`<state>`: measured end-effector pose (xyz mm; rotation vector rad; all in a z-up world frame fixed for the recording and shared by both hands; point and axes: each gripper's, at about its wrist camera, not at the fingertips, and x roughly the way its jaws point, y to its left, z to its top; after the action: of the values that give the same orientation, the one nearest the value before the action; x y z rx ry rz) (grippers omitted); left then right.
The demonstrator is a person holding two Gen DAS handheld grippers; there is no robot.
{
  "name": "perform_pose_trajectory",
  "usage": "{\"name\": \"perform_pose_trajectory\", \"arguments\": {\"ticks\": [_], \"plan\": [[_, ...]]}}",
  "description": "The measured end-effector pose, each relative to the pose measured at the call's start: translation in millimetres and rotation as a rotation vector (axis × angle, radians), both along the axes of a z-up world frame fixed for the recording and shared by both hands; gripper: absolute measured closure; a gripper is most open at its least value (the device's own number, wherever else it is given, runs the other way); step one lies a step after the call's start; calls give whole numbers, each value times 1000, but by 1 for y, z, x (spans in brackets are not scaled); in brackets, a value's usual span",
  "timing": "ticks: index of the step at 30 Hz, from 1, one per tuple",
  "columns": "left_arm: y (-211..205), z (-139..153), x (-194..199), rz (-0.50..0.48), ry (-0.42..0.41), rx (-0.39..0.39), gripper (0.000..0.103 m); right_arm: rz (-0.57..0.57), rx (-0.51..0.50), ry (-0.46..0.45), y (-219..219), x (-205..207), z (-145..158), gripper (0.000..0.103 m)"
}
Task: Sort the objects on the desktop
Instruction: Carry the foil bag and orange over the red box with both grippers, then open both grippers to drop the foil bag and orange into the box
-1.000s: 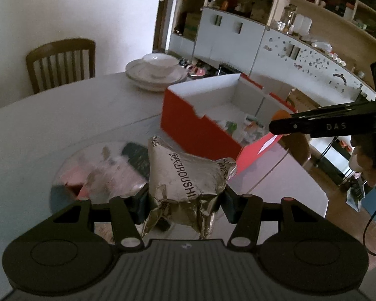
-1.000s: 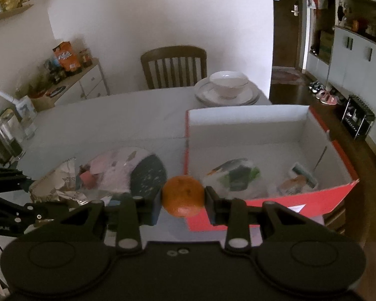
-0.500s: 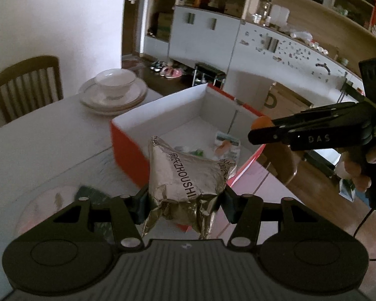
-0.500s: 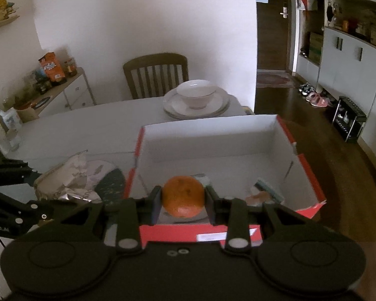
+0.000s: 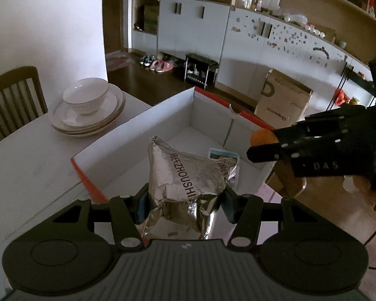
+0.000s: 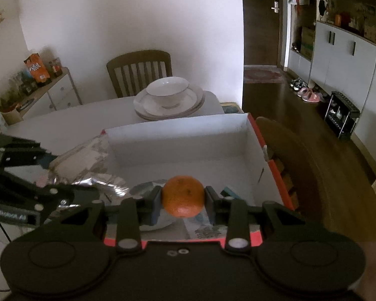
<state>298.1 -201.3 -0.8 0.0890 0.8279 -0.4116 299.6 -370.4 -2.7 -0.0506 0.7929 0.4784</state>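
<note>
While above the red box: left claw clamped on foil packet, right claw on orange.

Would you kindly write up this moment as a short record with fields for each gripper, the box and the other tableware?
left gripper: shut on silver foil packet, held over the box
right gripper: shut on orange, above the box's near edge
box: red outside, white inside, open top; a few small packets on its floor
tableware: bowl on stacked plates, beyond the box
table: white
</note>
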Motion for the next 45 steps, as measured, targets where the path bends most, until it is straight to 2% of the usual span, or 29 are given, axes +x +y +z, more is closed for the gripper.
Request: {"name": "perform_pose_trajectory", "arguments": {"ticks": [8,18,24,32,45], "plan": [[-22,-15,51,-29,50,22,47,10,-27,19,-4,18,-18,69],[-47,-39,108,-43,126,103,47,49,-68,37,0,39,-43,69],[-64,-60,131,-64,168,164,47,92,-137,49,11,43,-57,69],[-75,-82,147,-65,231,205,47,96,-191,103,20,57,-76,69],[-74,-100,153,-64,297,205,46,75,-219,175,25,71,-94,68]]}}
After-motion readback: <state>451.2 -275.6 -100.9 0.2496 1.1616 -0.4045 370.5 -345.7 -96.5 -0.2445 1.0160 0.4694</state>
